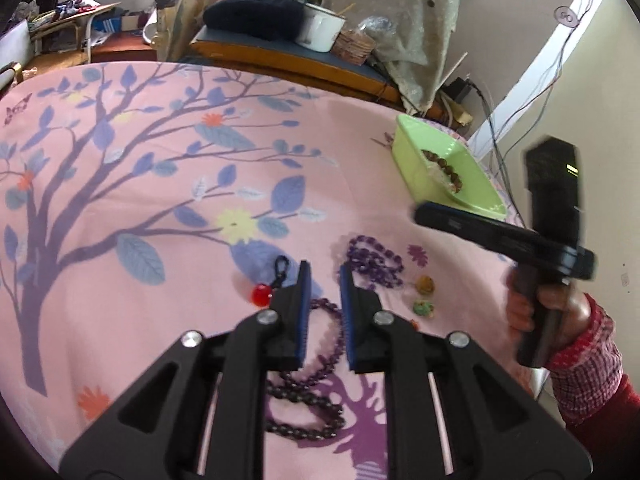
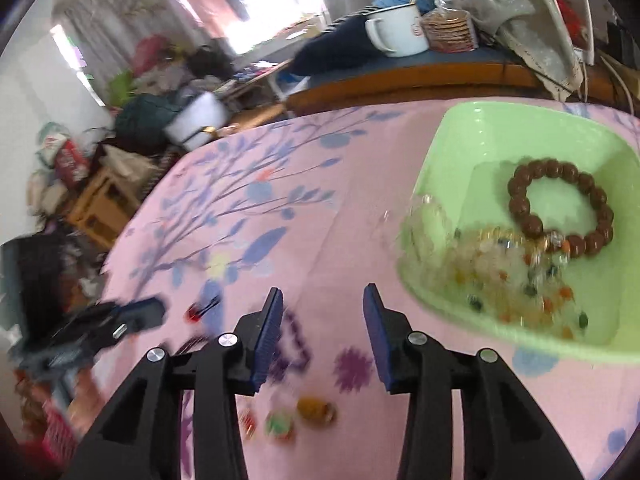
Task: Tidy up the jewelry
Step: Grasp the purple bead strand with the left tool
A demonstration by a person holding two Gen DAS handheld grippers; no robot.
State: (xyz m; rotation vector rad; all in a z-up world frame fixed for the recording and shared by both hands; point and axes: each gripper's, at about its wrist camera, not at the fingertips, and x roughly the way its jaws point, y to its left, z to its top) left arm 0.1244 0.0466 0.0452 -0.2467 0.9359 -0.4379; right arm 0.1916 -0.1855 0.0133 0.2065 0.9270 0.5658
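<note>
We see left tongs [image 1: 323,270] slightly parted, empty, poised over dark purple bead necklace [image 1: 312,392] on pink counter [image 1: 120,160]. Lighter purple necklace [image 1: 374,262] just beyond, to right; red ball charm [image 1: 262,294] to left. Right tongs [image 2: 323,300] wide apart, empty, near green tray [image 2: 472,128] at far right. Brown bead bracelet [image 2: 560,212] lies in tray beside pale blurred beads [image 2: 500,268], possibly second bracelet.
</note>
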